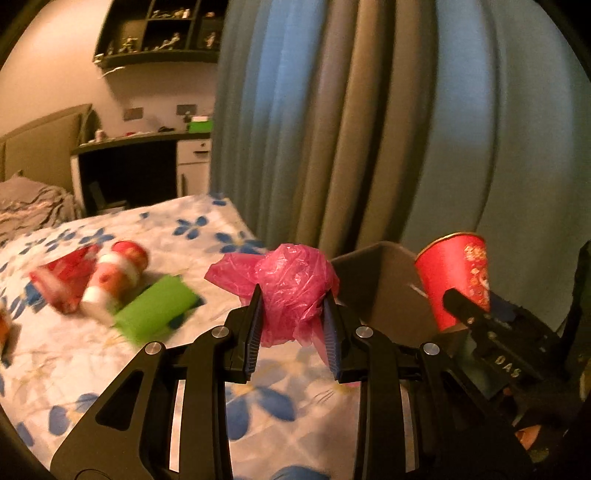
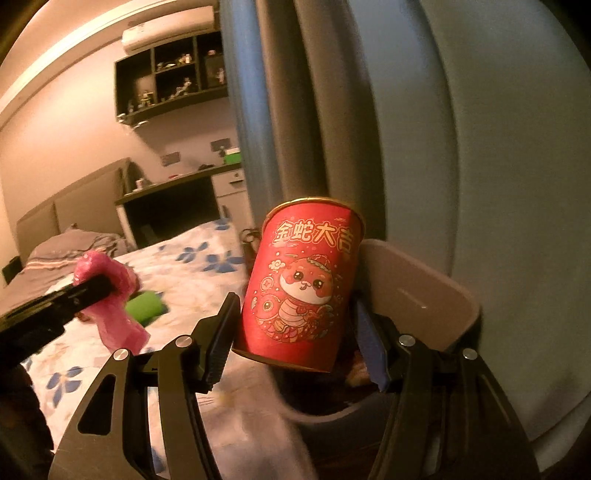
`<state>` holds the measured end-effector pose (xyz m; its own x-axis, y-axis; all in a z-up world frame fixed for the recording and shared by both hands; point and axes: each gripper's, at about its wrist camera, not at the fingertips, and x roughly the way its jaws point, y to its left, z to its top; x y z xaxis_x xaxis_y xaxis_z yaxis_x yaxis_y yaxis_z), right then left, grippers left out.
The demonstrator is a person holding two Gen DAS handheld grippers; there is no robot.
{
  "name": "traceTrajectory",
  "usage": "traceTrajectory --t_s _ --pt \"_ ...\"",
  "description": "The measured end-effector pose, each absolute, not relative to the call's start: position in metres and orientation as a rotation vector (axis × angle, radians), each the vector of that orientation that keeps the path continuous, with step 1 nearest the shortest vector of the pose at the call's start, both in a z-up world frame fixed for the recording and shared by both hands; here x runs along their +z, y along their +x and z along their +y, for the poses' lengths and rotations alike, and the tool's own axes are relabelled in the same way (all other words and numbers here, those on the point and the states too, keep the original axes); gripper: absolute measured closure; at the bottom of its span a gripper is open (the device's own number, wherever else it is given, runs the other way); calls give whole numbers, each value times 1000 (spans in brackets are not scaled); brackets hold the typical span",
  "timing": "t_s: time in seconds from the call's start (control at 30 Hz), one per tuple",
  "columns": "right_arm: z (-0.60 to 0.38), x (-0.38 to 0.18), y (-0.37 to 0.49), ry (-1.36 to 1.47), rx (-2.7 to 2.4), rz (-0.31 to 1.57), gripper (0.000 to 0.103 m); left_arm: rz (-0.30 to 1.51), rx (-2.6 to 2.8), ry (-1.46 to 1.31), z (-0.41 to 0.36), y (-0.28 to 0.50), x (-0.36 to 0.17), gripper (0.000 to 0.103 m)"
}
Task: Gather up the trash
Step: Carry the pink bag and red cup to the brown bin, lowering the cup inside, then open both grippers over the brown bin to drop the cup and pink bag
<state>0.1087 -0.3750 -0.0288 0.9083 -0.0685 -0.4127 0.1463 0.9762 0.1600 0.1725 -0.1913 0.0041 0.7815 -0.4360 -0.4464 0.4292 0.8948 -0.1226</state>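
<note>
My left gripper [image 1: 293,317] is shut on a crumpled pink plastic bag [image 1: 288,280], held above the flowered bed; the same bag [image 2: 107,280] shows at the left of the right wrist view. My right gripper [image 2: 295,325] is shut on a red paper cup [image 2: 303,280] with a cartoon snake, held upright and slightly tilted. That cup [image 1: 456,277] sits to the right of the bag in the left wrist view. Behind and under the cup is a grey bin with a raised lid [image 2: 417,291], beside the bed. More trash lies on the bed: a green packet [image 1: 157,314], a red-and-white can [image 1: 114,277] and a red wrapper [image 1: 68,280].
The bed with a blue-flowered sheet [image 1: 110,369] fills the left and front. Blue-grey curtains [image 1: 369,129] hang just behind the bin. A desk [image 1: 144,147], a headboard and wall shelves with figurines [image 1: 159,29] stand at the far left.
</note>
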Motion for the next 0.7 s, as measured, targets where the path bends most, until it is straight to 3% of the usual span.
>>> traceTrajectory --t_s 0.7 --pt "-413 -51 133 227 -171 460 43 490 -613 -8 -268 207 -9 75"
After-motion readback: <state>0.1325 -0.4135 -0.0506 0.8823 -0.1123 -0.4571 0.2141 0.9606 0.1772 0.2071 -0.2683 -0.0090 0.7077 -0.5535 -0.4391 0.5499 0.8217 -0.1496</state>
